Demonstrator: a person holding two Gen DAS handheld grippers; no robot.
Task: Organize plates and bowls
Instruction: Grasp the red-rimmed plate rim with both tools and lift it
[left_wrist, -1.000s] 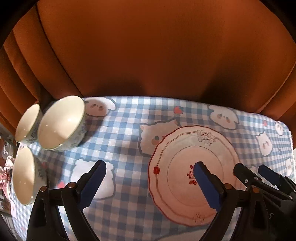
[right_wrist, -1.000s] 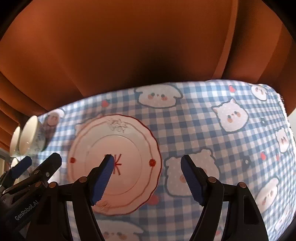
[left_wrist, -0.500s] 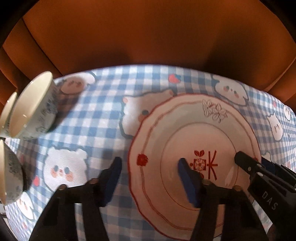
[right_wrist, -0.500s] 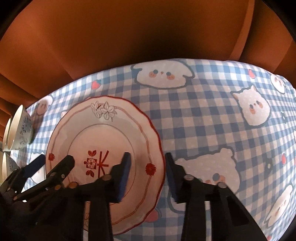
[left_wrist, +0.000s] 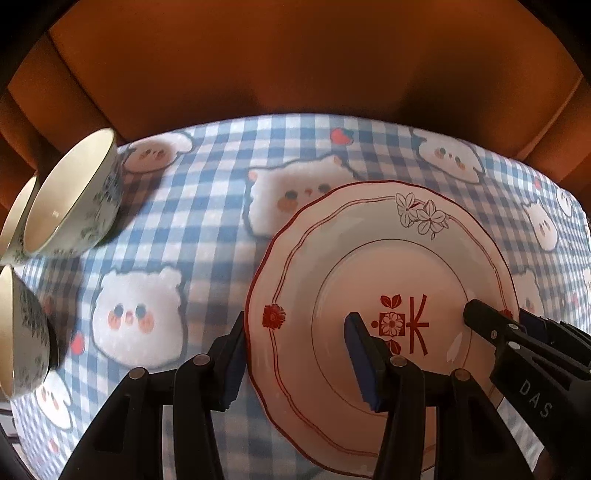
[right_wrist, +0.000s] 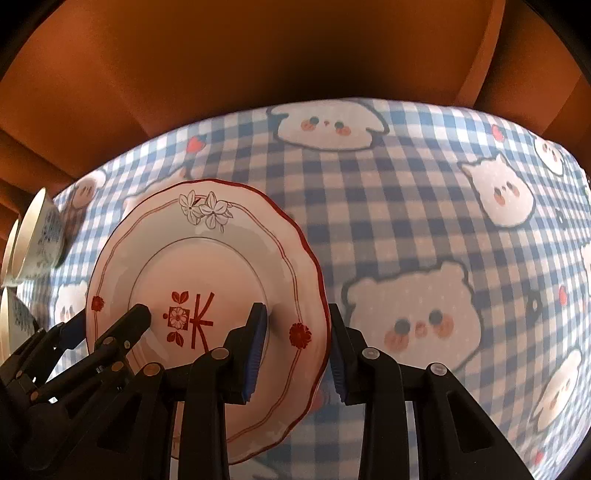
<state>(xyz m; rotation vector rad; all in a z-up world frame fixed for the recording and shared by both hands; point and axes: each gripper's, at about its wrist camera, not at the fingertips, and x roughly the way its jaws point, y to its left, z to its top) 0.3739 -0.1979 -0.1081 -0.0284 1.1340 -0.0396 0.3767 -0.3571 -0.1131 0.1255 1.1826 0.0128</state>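
Since the plate (left_wrist: 388, 273) lay flat on the checked worktop (left_wrist: 207, 206), it was straddled at opposite rims so it could be lifted evenly. The left tool (left_wrist: 295, 354) had just been closing, one pad outside the rim, one over the well; contact could not be told. The right tool (right_wrist: 295, 347) was clenched on the opposite rim. Three bowls (left_wrist: 70, 195) were seen grouped at the left edge, well apart.

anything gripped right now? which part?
The plate, by opposite rim edges: right hand-held gripper is shut on one side, left hand-held gripper has just been closing over the other.
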